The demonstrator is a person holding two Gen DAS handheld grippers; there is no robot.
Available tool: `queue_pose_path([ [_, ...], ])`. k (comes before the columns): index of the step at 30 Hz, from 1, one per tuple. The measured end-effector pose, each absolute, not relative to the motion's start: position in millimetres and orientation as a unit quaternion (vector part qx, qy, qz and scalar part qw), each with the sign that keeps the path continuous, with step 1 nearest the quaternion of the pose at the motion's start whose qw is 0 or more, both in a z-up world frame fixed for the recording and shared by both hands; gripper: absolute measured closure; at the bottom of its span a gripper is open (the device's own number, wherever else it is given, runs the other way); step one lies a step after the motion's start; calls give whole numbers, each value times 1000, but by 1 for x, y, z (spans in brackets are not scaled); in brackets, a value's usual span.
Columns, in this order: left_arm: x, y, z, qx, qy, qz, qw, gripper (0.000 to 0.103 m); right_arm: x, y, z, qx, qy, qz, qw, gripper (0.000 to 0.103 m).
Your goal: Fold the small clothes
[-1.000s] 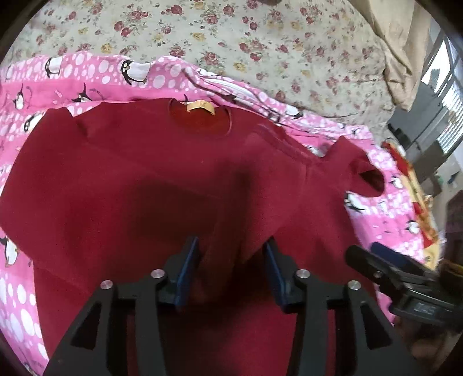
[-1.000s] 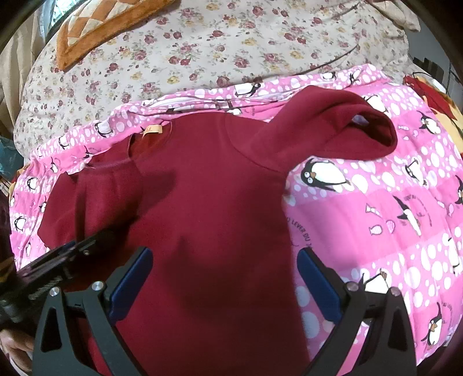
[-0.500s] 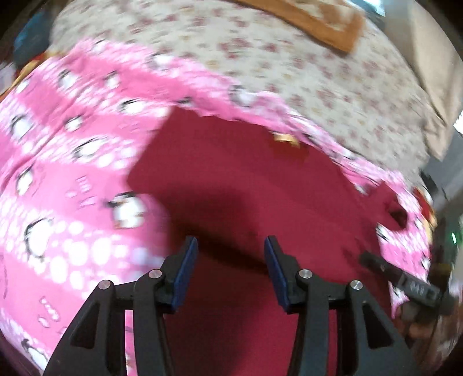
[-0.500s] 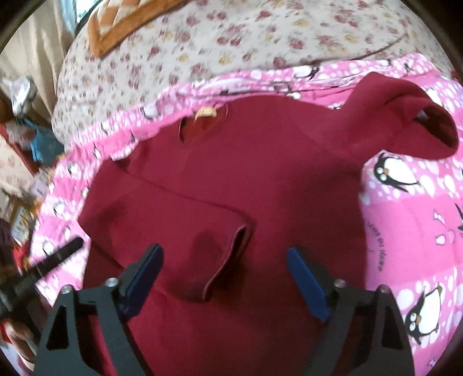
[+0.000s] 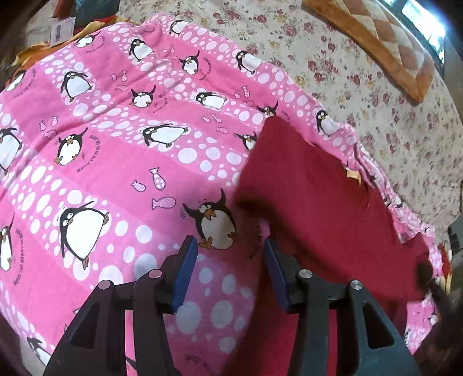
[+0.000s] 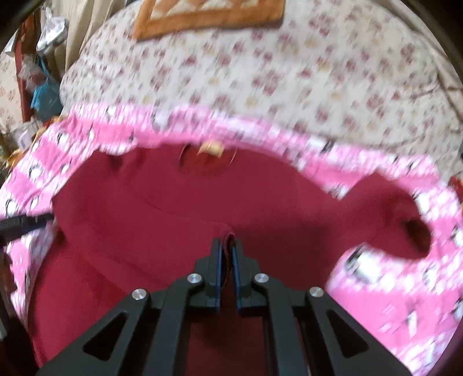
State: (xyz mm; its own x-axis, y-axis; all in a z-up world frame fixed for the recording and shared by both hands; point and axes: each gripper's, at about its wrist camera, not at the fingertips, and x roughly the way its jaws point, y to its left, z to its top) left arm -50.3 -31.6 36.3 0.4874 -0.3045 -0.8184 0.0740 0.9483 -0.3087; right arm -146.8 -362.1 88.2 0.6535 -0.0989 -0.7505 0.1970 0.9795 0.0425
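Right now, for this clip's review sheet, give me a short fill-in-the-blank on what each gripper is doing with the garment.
1. The right gripper is shut on a fold of the dark ____ sweater.
2. The left gripper is ____, with nothing between its fingers.
3. The sweater lies on a pink blanket printed with ____.
4. The small tan label sits at the sweater's ____.

Missing words: red; open; penguins; neckline

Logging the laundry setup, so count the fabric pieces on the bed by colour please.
Dark red: 1, the sweater
Pink: 1, the penguin blanket
Cream floral: 1, the bedspread
Orange-brown: 1, the quilted piece
Total: 4
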Motion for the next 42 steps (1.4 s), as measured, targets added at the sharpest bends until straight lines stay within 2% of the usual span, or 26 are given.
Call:
queue_pose_path([
  [4,-46,-34,29,-102,501,-102,853,76,-135,-384,113,24,378,-130,916,97],
  [8,-47,-37,28,-91,498,-99,857,76,-124,-413,114,29,376,-161,912,97],
  [16,-44,-41,28,-91,491,-102,860,76,-98,-455,42,34,450,-212,867,96],
  [19,-43,-39,29,-101,488,-105,861,76,-104,-458,32,57,458,-201,864,80],
  [21,-43,-38,31,-111,483,-111,861,76,-114,-459,38,81,445,-194,871,54],
  [23,-43,-39,34,-124,476,-120,862,76,-122,-455,46,90,437,-189,875,42],
  [26,-41,-40,41,-151,462,-146,862,75,-135,-443,57,92,433,-171,880,38],
  [31,-29,-56,41,-170,467,-179,849,69,-160,-427,64,94,445,-137,880,34],
  [36,-13,-80,26,-139,488,-178,843,69,-168,-419,72,100,444,-114,883,34],
  [37,-10,-82,22,-136,494,-175,840,70,-167,-418,75,104,441,-107,885,34],
  [40,-4,-77,17,-141,495,-174,840,94,-165,-414,77,120,437,-87,887,34],
  [42,-1,-71,16,-156,495,-179,836,100,-162,-412,75,127,436,-78,887,34],
])
